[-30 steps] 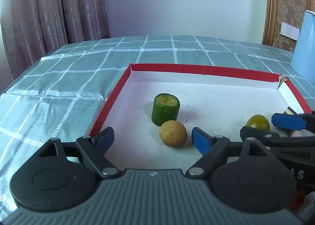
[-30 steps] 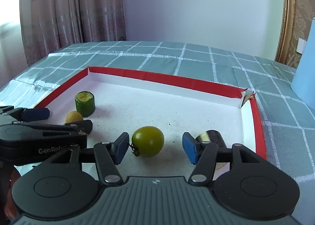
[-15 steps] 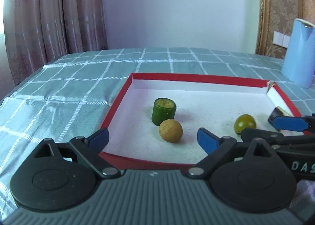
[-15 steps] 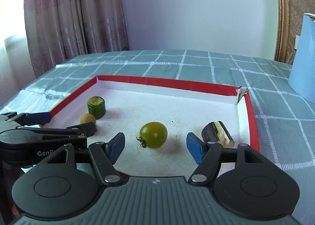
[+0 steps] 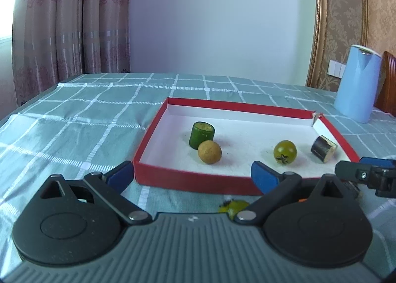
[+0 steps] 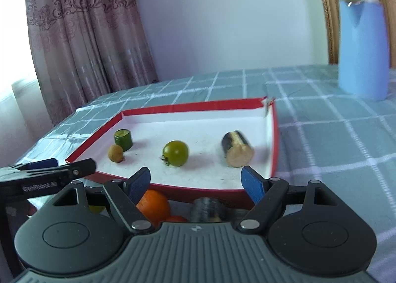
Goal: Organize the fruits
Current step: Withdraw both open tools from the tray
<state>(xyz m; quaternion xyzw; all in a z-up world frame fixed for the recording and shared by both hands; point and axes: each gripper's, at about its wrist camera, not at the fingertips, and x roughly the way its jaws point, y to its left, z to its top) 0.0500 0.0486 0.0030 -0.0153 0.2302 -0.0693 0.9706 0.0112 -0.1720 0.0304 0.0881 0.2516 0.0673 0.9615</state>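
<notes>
Both grippers are now sitting on the near side of the red tray (image 5: 195,179), whereas a second ago their fingers were reaching over its white floor. The left gripper (image 5: 191,174) is hovering just short of the tray's near wall, its jaws having just been opening and now spread wide with nothing between them. The right gripper (image 6: 195,181) is likewise standing near the front wall, its jaws having just been opening too; they are gaping apart and pressing on nothing.

Inside the tray, four pieces are lying where they lay before. A green cylinder (image 5: 202,134) is standing upright at the far left, and a tan round fruit (image 5: 209,152) is resting just beside it on the near side. A green tomato (image 5: 284,152) is sitting right of centre, no longer framed by the right gripper's fingers. A dark cut piece (image 5: 323,151) is lying on its side near the right wall.

New things are showing on the checked tablecloth (image 5: 74,119) in front of the tray: an orange fruit (image 6: 154,205), a dark, blurred object (image 6: 208,210) that may be another cut piece, and a yellow-green fruit (image 5: 235,206). A blue jug (image 6: 362,47) is standing at the far right.
</notes>
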